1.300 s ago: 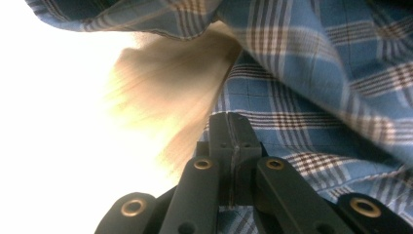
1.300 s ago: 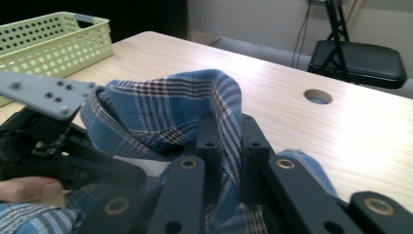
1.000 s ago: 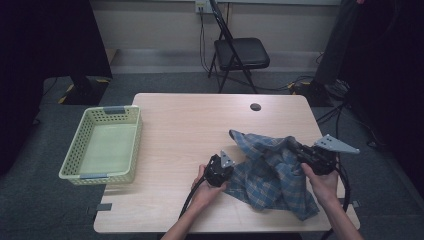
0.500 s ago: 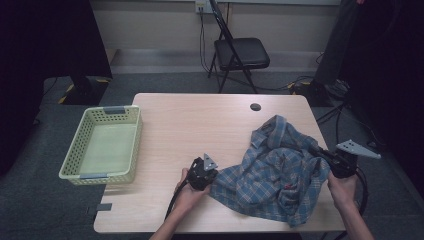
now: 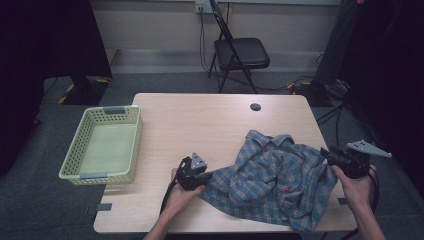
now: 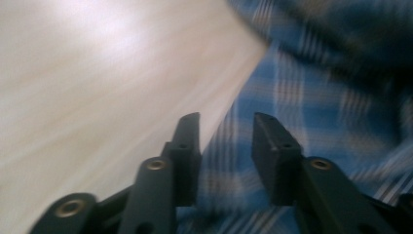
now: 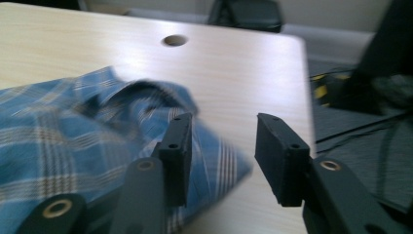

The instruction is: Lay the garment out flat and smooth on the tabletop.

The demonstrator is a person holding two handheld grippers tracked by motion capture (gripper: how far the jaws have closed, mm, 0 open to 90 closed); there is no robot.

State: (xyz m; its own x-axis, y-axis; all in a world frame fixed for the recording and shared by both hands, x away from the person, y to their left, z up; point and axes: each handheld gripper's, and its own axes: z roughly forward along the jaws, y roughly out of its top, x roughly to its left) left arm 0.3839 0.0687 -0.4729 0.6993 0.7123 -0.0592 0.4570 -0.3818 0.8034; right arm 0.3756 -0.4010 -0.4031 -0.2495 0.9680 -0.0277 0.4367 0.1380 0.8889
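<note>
A blue plaid shirt (image 5: 275, 180) lies spread and rumpled over the right front part of the wooden table (image 5: 200, 120). My left gripper (image 5: 204, 176) rests at the shirt's left edge. Its jaws have just been opening, and in the left gripper view they (image 6: 226, 126) stand apart over the cloth (image 6: 311, 97) with nothing pinched. My right gripper (image 5: 327, 154) is at the shirt's right edge near the table's side. Its jaws have just been opening too. In the right gripper view the gap (image 7: 225, 126) is free, and the shirt (image 7: 73, 122) lies to the left of it.
A pale green basket (image 5: 137, 140) stands on the table's left edge. A round cable hole (image 5: 255, 106) sits at the back of the table. Behind the table are a black folding chair (image 5: 240, 52) and cables on the floor.
Both hands drew apart and pulled the shirt out wider across the table. Both grippers then let go of the cloth, and it has settled flatter.
</note>
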